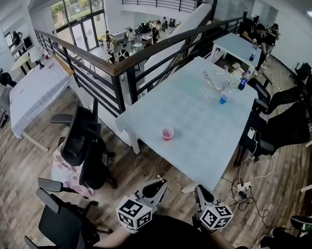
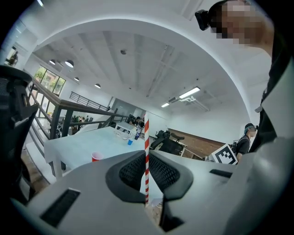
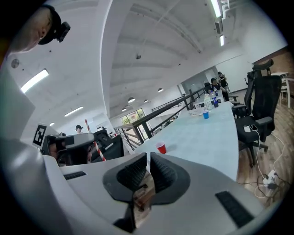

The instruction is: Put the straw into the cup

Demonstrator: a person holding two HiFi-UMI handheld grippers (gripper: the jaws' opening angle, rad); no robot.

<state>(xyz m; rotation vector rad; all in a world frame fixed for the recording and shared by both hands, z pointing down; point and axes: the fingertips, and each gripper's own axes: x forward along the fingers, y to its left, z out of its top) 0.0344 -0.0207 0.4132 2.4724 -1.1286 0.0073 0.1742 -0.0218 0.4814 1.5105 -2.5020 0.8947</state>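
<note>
red cup (image 1: 167, 134) upright on table (image 1: 200, 140) | blue cup (image 1: 224, 99) farther back

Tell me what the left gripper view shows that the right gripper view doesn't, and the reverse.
Only the left gripper view: the jaws of the left gripper seen straight on, shut on the red-and-white straw, which stands upright between them.
Only the right gripper view: the right gripper, jaws close together with nothing between them.
Both: the straw, the red cup standing upright on the table, apart from both grippers, and the blue cup farther along the table.
</note>
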